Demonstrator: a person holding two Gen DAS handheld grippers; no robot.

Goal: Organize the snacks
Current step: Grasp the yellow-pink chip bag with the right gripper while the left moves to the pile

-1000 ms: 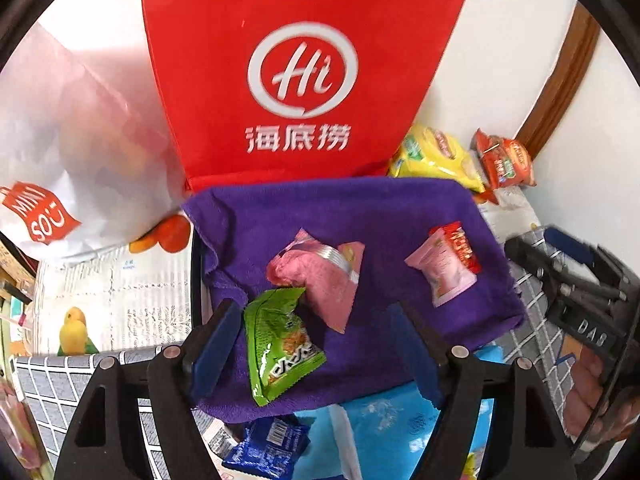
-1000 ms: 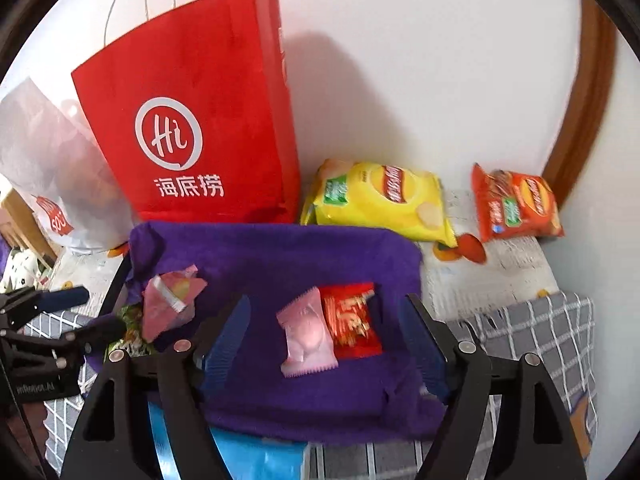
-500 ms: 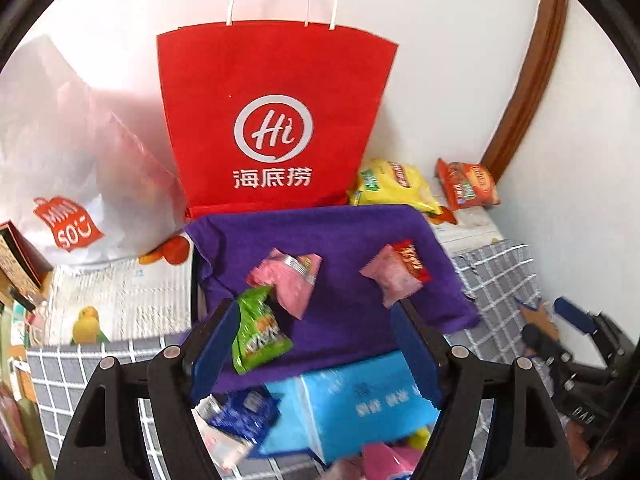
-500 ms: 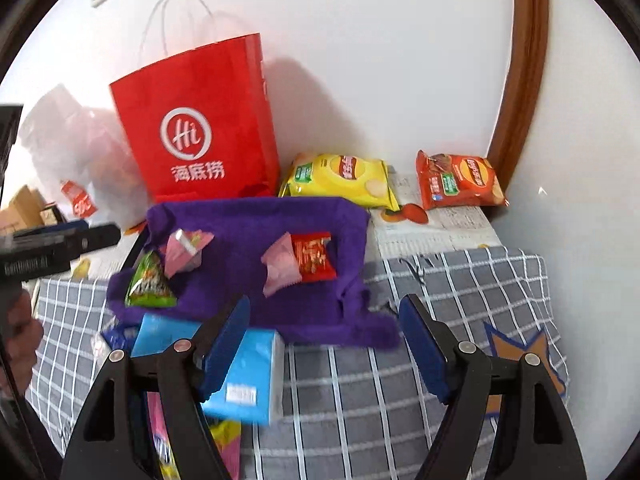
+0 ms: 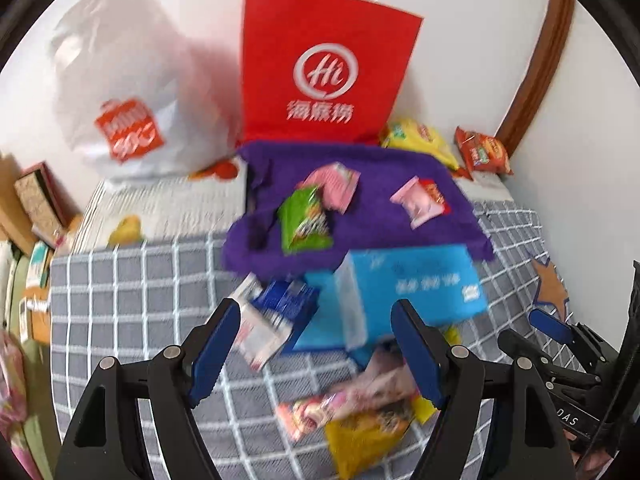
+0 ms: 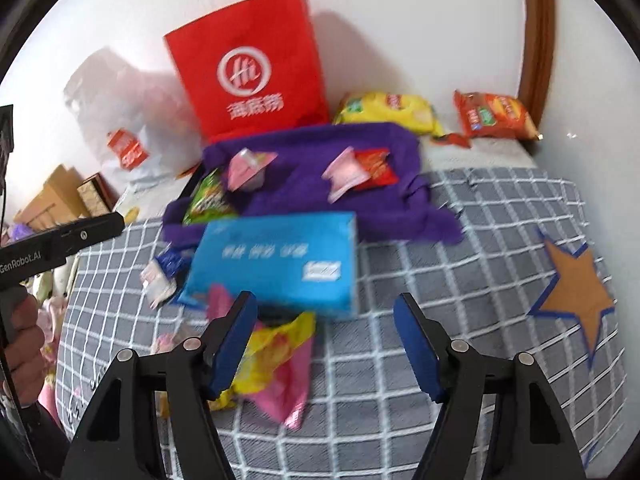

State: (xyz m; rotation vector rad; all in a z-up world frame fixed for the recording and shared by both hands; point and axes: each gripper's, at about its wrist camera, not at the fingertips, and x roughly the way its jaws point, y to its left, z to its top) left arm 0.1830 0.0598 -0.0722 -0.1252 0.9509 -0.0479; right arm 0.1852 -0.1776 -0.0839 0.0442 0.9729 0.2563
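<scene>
A purple cloth (image 5: 372, 220) (image 6: 304, 184) holds a green packet (image 5: 304, 224) (image 6: 208, 200), a pink packet (image 5: 334, 186) (image 6: 246, 168) and a pink-and-red packet (image 5: 422, 200) (image 6: 358, 172). In front of it lie a blue tissue box (image 5: 408, 288) (image 6: 280, 260), a blue-white packet (image 5: 276, 312) (image 6: 162, 272) and loose yellow and pink packets (image 5: 360, 412) (image 6: 276, 364). My left gripper (image 5: 316, 352) is open and empty above the loose packets. My right gripper (image 6: 326, 344) is open and empty in front of the box.
A red paper bag (image 5: 328, 68) (image 6: 248, 64) and a white plastic bag (image 5: 132, 92) stand at the wall. Yellow (image 6: 388, 110) and orange (image 6: 494, 116) chip bags lie at the back right. The surface is a grey checked cover (image 6: 480, 280) with a star patch (image 6: 576, 296).
Both grippers have pulled back and up from the purple cloth. The blue box and loose packets in front of it have come into view. Both stay open.
</scene>
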